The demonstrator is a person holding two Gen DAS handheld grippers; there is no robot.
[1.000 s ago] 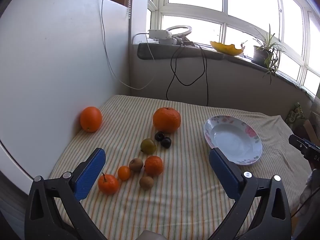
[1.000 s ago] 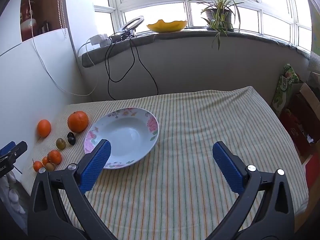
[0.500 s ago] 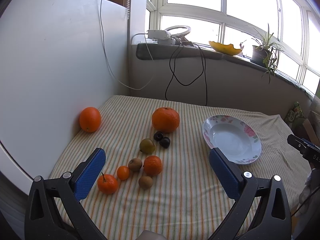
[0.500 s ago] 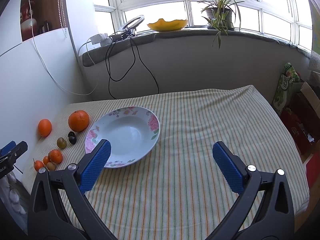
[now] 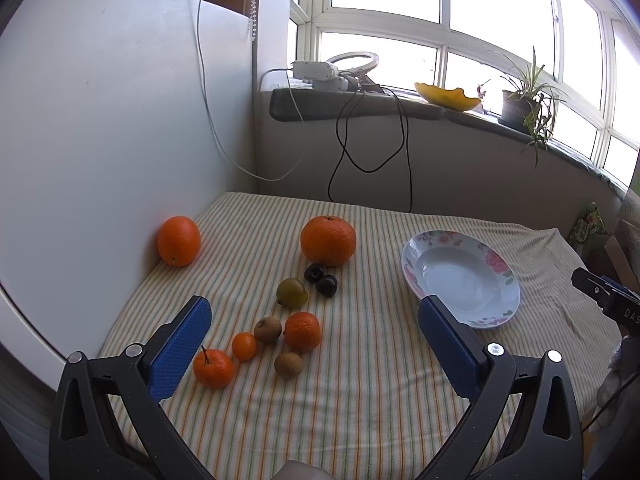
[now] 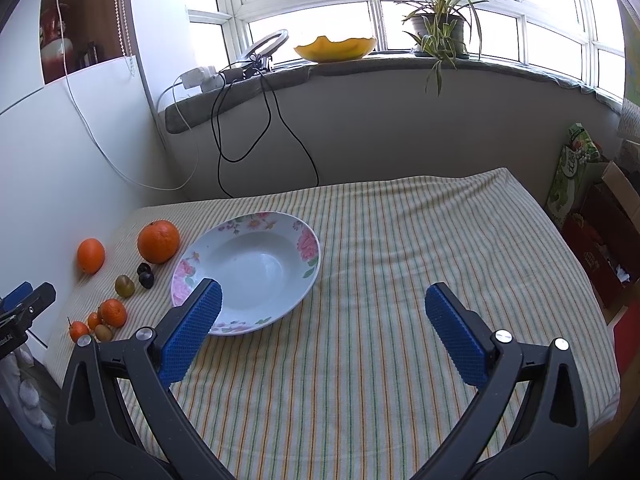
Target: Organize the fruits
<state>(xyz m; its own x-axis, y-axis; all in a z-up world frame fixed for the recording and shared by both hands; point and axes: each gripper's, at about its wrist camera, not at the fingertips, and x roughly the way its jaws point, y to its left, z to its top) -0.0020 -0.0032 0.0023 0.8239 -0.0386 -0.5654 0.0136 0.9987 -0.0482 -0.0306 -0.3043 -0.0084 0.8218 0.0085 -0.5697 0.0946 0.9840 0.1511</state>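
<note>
nine fruits (image 5: pixel 302 330) lie ahead of the gaping left hand-held gripper (image 5: pixel 314 334).

We see bright windows (image 6: pixel 304 20), a sill (image 6: pixel 360 66) with a plant (image 6: pixel 440 24), a white wall (image 5: pixel 100 128), and a striped cloth (image 6: pixel 400 280).

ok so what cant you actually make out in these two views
- Right wrist view: the left gripper is cut off by the frame edge, its jaws unseen.
- Left wrist view: the right gripper is cut off likewise.
- Both views: what the two dark fruits are; too small.
</note>
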